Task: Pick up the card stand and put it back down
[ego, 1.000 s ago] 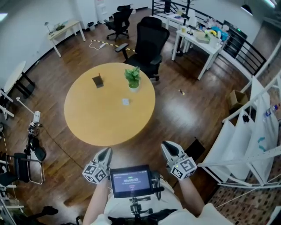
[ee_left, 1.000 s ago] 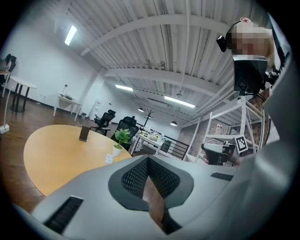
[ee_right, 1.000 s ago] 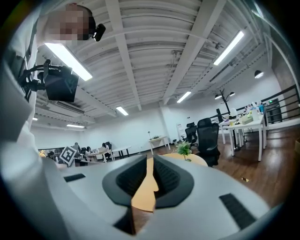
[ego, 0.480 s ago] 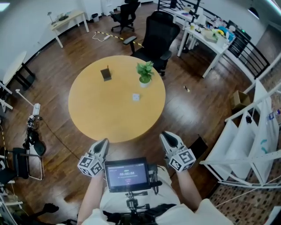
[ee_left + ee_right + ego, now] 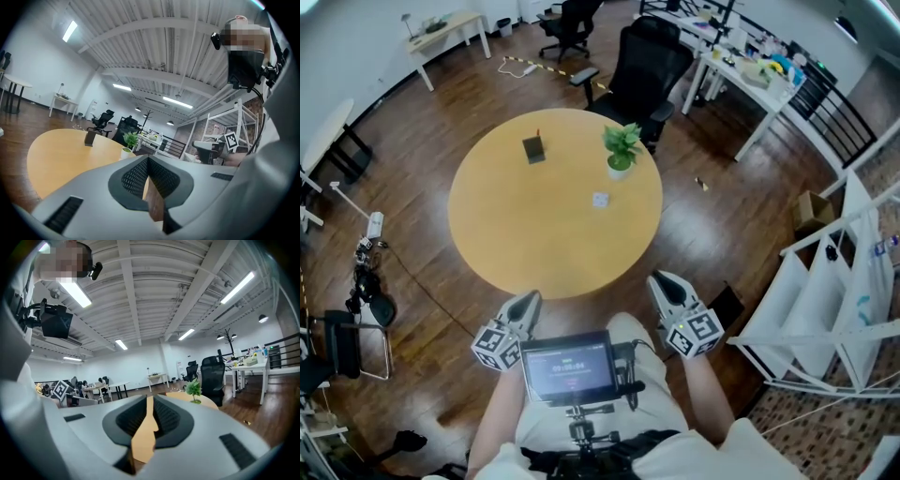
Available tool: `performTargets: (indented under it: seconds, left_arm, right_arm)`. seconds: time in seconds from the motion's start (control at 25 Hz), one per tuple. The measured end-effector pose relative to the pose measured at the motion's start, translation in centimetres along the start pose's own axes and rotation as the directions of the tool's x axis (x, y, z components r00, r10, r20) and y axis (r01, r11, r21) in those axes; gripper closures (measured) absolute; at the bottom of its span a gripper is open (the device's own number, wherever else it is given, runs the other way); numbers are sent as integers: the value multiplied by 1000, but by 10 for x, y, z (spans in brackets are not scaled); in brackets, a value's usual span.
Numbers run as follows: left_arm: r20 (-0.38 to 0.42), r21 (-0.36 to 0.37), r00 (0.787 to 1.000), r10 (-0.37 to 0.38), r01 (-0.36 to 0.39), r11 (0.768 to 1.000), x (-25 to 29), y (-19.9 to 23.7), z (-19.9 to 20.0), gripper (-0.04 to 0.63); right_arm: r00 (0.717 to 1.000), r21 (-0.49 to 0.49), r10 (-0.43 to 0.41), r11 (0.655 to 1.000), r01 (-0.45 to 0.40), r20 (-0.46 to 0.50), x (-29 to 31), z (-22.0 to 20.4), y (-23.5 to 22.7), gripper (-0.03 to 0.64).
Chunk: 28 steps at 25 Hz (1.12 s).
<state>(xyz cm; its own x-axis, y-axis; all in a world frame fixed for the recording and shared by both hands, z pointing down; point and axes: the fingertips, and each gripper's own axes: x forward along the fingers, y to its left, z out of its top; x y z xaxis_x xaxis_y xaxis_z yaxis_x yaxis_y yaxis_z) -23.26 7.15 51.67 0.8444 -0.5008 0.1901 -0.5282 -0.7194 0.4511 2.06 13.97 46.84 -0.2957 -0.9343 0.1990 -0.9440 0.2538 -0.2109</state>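
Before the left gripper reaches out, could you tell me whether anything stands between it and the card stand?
Nothing visible does. Only bare table lies between the left gripper and the card stand on its far side. The potted plant and a small white item sit right of that line.

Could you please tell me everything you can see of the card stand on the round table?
The card stand is a small, dark, blocky piece standing upright on the far left part of the round wooden table. It is left of the potted plant and apart from it. A thin reddish sliver shows at its top edge. Only the tabletop touches it. Its material is too small to tell.
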Motion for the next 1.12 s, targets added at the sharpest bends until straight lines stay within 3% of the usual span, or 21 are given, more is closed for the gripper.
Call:
performTargets:
  seconds: [0.36,0.64,0.88,1.12]
  left_arm:
    - [-1,-9,1000,9,-9,1000,6,19,0,595]
    - [59,-43,998,-1,4,999,14,27,12,595]
    - [95,-60,995,-17,23,998,34,38,27,586]
    - [80,-76,997,-9,15,997,60,50,41,586]
  right_arm:
    - [999,0,13,1000,-13,-47,23,-7,9,566]
    - [996,-14,47,999,-48,-69,57,-2,3,566]
    - [993,-18,59,998,-61,-101,86,-2,-15,566]
    - [988,-12,79,997,-81,-136,115,1,-32,566]
